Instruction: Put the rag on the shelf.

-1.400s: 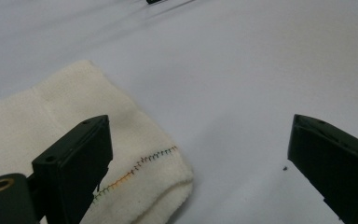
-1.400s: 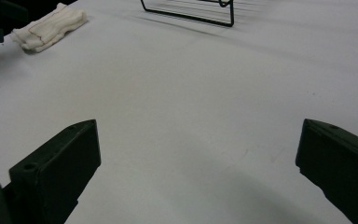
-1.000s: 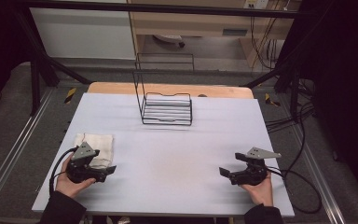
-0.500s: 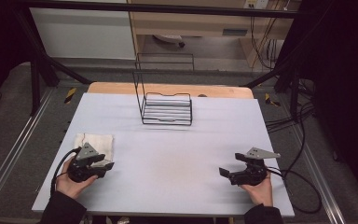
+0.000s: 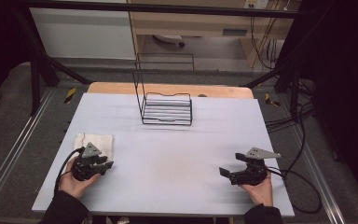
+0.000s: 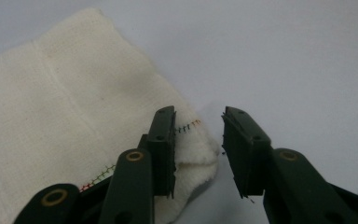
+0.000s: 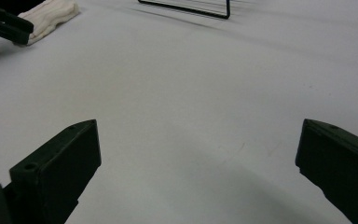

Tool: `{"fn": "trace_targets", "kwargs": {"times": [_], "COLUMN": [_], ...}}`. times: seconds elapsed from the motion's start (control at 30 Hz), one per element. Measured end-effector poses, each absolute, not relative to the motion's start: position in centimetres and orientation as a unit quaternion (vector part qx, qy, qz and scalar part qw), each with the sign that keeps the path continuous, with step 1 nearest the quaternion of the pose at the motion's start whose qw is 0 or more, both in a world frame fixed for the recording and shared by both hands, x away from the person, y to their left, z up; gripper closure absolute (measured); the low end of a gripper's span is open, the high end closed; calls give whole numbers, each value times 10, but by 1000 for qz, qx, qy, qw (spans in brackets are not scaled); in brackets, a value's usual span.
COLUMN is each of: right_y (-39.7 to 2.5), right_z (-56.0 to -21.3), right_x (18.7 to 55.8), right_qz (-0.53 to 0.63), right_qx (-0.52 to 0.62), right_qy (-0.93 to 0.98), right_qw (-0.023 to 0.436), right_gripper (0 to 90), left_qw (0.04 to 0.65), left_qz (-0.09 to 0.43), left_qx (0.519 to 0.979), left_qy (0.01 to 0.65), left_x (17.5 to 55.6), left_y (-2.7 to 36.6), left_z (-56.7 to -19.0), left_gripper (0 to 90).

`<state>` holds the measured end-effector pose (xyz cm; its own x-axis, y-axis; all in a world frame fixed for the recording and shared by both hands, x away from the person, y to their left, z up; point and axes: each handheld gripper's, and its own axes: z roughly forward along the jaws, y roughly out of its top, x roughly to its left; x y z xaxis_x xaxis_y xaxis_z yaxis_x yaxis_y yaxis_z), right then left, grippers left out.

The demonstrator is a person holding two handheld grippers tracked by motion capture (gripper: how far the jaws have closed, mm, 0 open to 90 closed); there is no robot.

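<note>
A folded cream cloth (image 5: 94, 141) lies flat at the table's near left. My left gripper (image 5: 105, 164) sits at the cloth's near right corner. In the left gripper view the jaws of my left gripper (image 6: 198, 140) stand a little apart, and the stitched corner of the cloth (image 6: 65, 107) lies between them, unclamped. The left jaw rests over the cloth's edge. At the near right, my right gripper (image 5: 224, 172) is held low over the bare table. In the right gripper view my right gripper (image 7: 198, 154) is wide open with nothing between its jaws.
A black wire rack (image 5: 167, 108) stands at the middle back of the pale table (image 5: 177, 158), its tall back frame rising behind it. The right gripper view shows the rack (image 7: 186, 7) far ahead, with the cloth (image 7: 51, 14) and left gripper (image 7: 4, 25) at upper left. Cables trail off the right edge.
My left gripper has edged slightly forward and right at the cloth's corner. The right gripper has stayed put.
</note>
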<state>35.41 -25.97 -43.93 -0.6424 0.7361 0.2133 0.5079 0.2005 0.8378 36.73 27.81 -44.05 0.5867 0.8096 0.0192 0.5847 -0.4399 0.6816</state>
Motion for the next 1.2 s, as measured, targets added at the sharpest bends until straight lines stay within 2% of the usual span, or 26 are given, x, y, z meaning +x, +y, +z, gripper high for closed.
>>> {"fn": "trace_targets", "kwargs": {"times": [0.1, 0.37, 0.6, 1.2], "right_y": [-260, -260, -260, -260], "right_z": [-439, -439, -439, -439], "right_x": [354, 354, 355, 355], "right_qz": [485, 485, 486, 486], "right_qx": [406, 406, 406, 406], "right_qy": [766, 766, 765, 765], "right_qw": [118, 119, 119, 118], "right_gripper": [6, 6, 7, 7], "left_qw": [321, 306, 289, 327], "left_qz": [176, 185, 195, 194], "left_qx": [828, 830, 831, 813], "left_qy": [425, 427, 433, 441], "left_x": [368, 367, 368, 369], "left_y": [279, 274, 271, 271], "left_z": [-441, -441, -439, -431], "left_gripper": [684, 713, 836, 866]}}
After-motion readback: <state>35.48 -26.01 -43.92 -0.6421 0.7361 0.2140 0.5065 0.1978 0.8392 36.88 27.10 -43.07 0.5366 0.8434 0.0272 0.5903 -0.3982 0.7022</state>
